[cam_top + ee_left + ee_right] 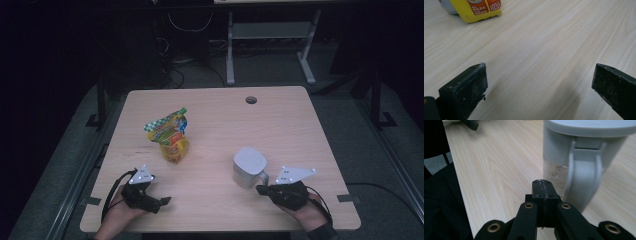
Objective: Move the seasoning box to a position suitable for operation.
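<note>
Half the pouch (pixel 471 10) cut off

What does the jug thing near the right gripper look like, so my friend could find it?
Start at the wooden table and look at its near right part, just ahead of the right gripper. There stands a pale grey jug with a lid and a handle facing that gripper. Its only neighbour, the yellow pouch, is bright and printed.
</note>
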The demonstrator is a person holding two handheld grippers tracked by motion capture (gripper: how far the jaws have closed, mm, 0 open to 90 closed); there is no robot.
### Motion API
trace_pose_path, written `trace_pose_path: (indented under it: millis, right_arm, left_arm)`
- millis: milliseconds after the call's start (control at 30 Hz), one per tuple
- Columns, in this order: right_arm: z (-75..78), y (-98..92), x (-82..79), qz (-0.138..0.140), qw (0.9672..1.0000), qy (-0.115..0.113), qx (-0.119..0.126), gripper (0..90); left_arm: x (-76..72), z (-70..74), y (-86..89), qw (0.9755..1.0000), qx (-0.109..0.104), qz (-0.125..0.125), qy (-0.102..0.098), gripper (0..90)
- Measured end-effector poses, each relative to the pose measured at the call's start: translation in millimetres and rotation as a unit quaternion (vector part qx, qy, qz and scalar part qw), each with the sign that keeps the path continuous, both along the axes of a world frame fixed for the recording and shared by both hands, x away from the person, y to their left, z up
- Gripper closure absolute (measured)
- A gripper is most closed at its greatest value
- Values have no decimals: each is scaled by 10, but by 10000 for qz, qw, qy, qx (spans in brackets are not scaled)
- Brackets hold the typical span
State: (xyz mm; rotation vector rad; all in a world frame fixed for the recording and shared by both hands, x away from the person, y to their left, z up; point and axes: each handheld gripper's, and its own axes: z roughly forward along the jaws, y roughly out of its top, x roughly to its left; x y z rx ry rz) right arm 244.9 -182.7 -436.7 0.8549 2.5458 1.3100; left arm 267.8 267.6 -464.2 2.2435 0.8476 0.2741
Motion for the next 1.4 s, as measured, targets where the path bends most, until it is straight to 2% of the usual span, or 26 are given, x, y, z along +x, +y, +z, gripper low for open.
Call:
trace_pose_path:
  millis: [133, 400, 933, 1267, 1400]
  right_arm:
    - [-13, 29, 20, -53, 9999, -52, -92, 899]
    - [-24, -24, 35, -165, 9998, -52, -120, 900]
    - [-4, -256, 182, -415, 9989, -190, -123, 900]
    - [-6, -372, 294, -350, 9989, -316, -49, 900]
    - [-7, -387, 322, -350, 9988, -335, -97, 900]
  left_arm:
    - [2, 0, 5, 10000, -6, 10, 1, 0]
    - [4, -4, -1, 10000, 22, -18, 15, 0]
    - [-3, -17, -8, 10000, 19, -38, 38, 0]
    - [1, -7, -40, 10000, 41, -27, 30, 0]
    - [20, -29, -56, 9999, 22, -76, 68, 0]
